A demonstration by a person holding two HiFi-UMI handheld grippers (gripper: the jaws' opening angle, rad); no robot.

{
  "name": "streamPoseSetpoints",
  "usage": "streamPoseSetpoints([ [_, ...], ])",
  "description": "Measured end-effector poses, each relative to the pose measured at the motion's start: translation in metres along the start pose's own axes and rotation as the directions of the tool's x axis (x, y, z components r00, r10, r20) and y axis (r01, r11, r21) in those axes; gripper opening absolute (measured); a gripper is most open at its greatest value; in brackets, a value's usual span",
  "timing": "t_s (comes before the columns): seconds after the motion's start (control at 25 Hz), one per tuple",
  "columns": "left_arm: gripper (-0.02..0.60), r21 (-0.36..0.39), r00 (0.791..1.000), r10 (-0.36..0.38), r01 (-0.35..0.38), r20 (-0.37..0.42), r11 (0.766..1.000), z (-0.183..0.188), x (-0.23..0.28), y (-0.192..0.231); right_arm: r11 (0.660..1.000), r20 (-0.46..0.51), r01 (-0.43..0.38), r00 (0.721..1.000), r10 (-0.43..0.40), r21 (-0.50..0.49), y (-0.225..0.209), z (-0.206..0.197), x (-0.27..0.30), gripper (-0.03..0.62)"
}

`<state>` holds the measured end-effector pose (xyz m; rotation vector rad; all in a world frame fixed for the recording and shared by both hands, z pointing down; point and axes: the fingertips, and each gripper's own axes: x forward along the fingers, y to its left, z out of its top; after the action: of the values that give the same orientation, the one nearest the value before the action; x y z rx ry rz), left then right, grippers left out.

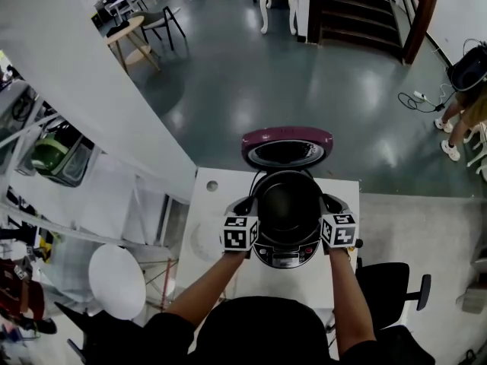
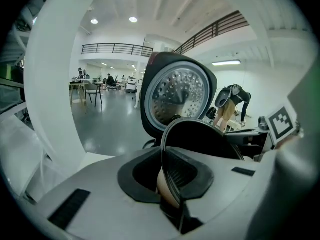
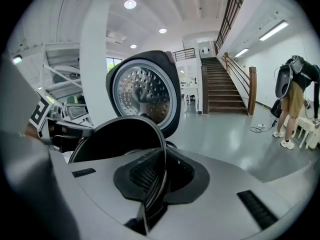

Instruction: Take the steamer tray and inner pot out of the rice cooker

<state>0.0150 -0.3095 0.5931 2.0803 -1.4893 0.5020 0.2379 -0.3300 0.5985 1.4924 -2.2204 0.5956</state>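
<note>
In the head view, the black inner pot (image 1: 288,204) hangs just above the rice cooker (image 1: 287,256), whose maroon lid (image 1: 287,149) stands open behind it. My left gripper (image 1: 249,207) is shut on the pot's left rim and my right gripper (image 1: 327,206) is shut on its right rim. In the left gripper view, the thin pot rim (image 2: 167,159) runs between the pads of the left gripper (image 2: 172,186), with the lid's perforated inner plate (image 2: 177,96) beyond. The right gripper view shows the right gripper (image 3: 151,186) clamped on the rim (image 3: 162,149) the same way.
The cooker stands on a small white table (image 1: 217,200), with a faint pale round thing (image 1: 204,242) to its left. A black office chair (image 1: 392,287) is at the right and a white round stool (image 1: 116,280) at the left. A person (image 1: 466,109) stands far right by the stairs.
</note>
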Motion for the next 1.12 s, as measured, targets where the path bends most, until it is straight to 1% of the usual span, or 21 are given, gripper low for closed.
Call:
streamPoseSetpoints([
  [0.16,0.028,0.045,0.999,0.005,-0.007,0.038,0.999,0.008,-0.016,-0.008,1.0,0.046,0.006,0.999,-0.006,-0.014,0.003,0.015,-0.018,0.023],
  [0.24,0.028,0.052,0.998,0.003,-0.006,0.062,0.999,0.013,-0.024,-0.011,1.0,0.073,0.007,0.997,-0.005,-0.018,0.006,0.025,-0.028,0.023],
  [0.6,0.028,0.039,0.988,-0.04,0.034,0.152,0.999,0.039,-0.064,-0.016,0.998,0.18,0.039,0.983,-0.028,-0.055,0.027,0.064,-0.074,0.023],
  [0.84,0.028,0.043,0.98,-0.051,0.044,0.192,0.998,0.052,-0.087,-0.013,0.998,0.21,0.024,0.978,-0.011,-0.059,0.045,0.079,-0.094,0.022],
  [0.96,0.028,0.033,0.978,-0.046,0.04,0.202,0.999,0.054,-0.096,-0.003,0.998,0.222,0.012,0.975,0.004,-0.069,0.058,0.087,-0.096,0.021],
  [1.12,0.028,-0.003,0.976,-0.022,0.024,0.215,1.0,0.054,-0.109,0.021,0.995,0.224,-0.005,0.974,0.026,-0.095,0.084,0.095,-0.089,0.021],
])
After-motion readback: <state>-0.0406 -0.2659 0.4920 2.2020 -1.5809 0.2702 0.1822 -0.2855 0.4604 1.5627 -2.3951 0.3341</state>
